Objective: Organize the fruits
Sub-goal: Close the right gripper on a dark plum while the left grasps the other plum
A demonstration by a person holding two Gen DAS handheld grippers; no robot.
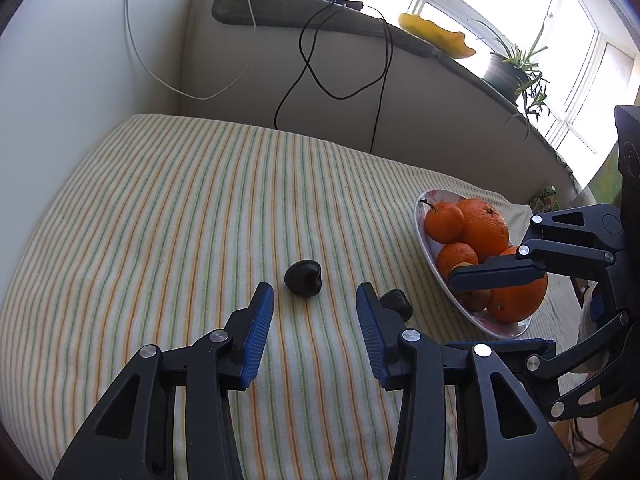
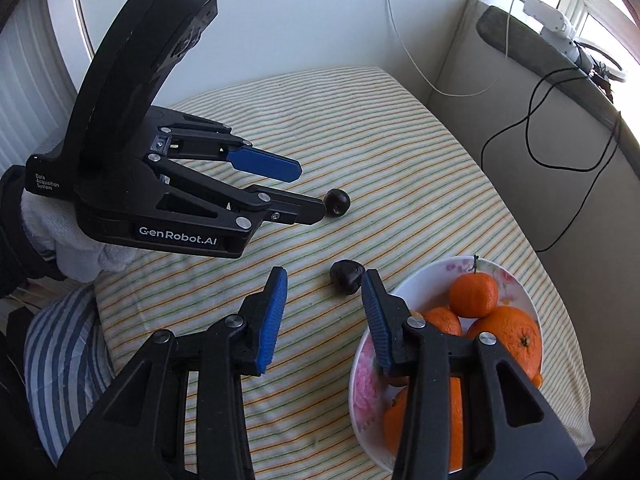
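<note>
On the striped tablecloth (image 1: 160, 220) lie two small dark fruits. One dark fruit (image 1: 303, 277) sits just beyond the tips of my left gripper (image 1: 316, 300), which is open and holds nothing. That same fruit (image 2: 337, 202) shows at the left gripper's (image 2: 312, 190) lower fingertip in the right wrist view. The second dark fruit (image 2: 346, 278) lies close against the inner side of the right-hand finger of my right gripper (image 2: 322, 284), which is open. A flowered white bowl (image 2: 366, 392) beside it holds several oranges (image 2: 474, 294).
The bowl (image 1: 516, 330) stands near the table's right edge, with the right gripper (image 1: 450, 312) hanging over its rim. Black and white cables (image 1: 312, 64) hang down the wall behind. A potted plant (image 1: 508, 70) stands on the sill. A gloved hand (image 2: 60, 240) holds the left gripper.
</note>
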